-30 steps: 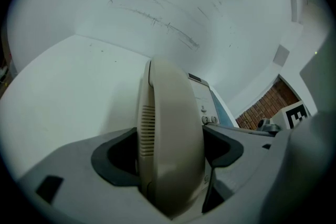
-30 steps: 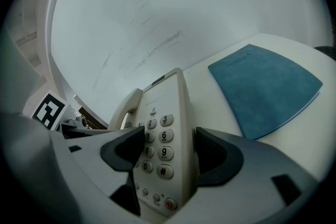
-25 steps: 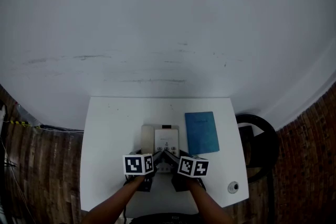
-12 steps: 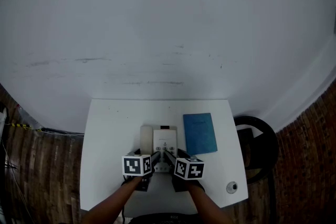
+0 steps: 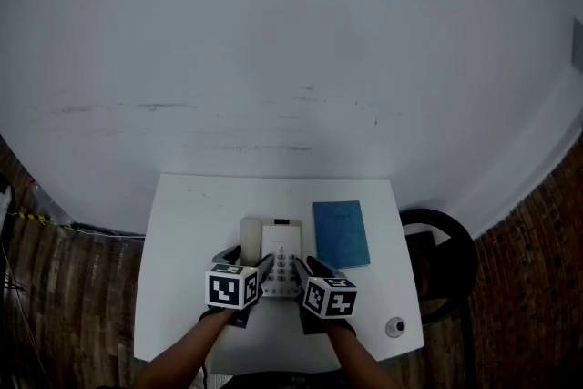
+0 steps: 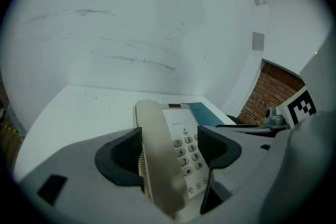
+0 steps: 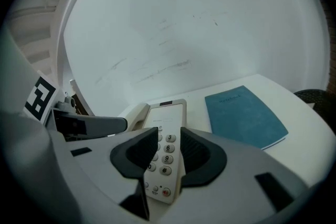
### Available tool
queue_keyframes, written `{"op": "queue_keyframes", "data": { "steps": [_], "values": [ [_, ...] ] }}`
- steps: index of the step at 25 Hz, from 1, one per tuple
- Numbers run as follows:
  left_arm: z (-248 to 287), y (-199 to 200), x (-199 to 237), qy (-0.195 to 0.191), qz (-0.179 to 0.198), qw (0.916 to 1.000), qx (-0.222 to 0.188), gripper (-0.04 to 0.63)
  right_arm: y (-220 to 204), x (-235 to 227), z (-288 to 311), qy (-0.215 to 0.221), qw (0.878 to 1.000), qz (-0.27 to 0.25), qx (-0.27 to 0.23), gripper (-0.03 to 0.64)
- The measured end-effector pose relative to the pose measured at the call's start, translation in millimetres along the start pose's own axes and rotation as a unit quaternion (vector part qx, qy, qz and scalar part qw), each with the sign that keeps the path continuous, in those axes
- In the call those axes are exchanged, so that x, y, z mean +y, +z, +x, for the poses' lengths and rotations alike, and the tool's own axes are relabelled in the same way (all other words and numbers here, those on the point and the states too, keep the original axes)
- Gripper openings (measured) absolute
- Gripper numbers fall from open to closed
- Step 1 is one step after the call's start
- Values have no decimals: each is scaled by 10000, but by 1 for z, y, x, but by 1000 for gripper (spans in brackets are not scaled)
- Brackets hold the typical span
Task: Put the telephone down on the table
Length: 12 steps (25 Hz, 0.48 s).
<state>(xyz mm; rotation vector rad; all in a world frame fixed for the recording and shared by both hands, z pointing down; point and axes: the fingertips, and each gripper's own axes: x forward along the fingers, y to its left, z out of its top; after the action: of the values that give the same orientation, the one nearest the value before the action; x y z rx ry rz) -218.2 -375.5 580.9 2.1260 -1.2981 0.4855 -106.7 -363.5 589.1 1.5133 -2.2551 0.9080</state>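
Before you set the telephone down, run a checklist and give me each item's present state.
1. Right gripper clamped on the telephone's right edge: ok; its jaws have just been closing on it.
2. Left gripper's hold: cannot tell; its jaws, just closed a little, stand wide around the handset, contact unclear.
3. Handset seated on the base: ok.
4. Blue notebook apart from the telephone: ok.
5. Bare table around the telephone for landing: ok.

The telephone (image 7: 167, 113) keys read 3, 6, 9 — and #.
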Motion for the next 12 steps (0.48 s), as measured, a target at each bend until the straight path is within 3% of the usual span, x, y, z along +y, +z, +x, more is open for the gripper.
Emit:
{"op": "queue_keyframes", "data": {
  "steps": [4, 8, 12],
  "values": [
    [-18, 14, -5, 118, 149, 9991, -383, 222, 15, 11, -16, 93, 9992, -316, -208, 106],
    [-35, 32, -23, 55, 246, 9966, -783, 151, 29, 17, -35, 172, 9976, -535, -400, 85],
    [-51, 48, -46, 0, 338, 9935, -1086, 124, 44, 21, -54, 237, 9951, -758, -590, 68]
  ]
}}
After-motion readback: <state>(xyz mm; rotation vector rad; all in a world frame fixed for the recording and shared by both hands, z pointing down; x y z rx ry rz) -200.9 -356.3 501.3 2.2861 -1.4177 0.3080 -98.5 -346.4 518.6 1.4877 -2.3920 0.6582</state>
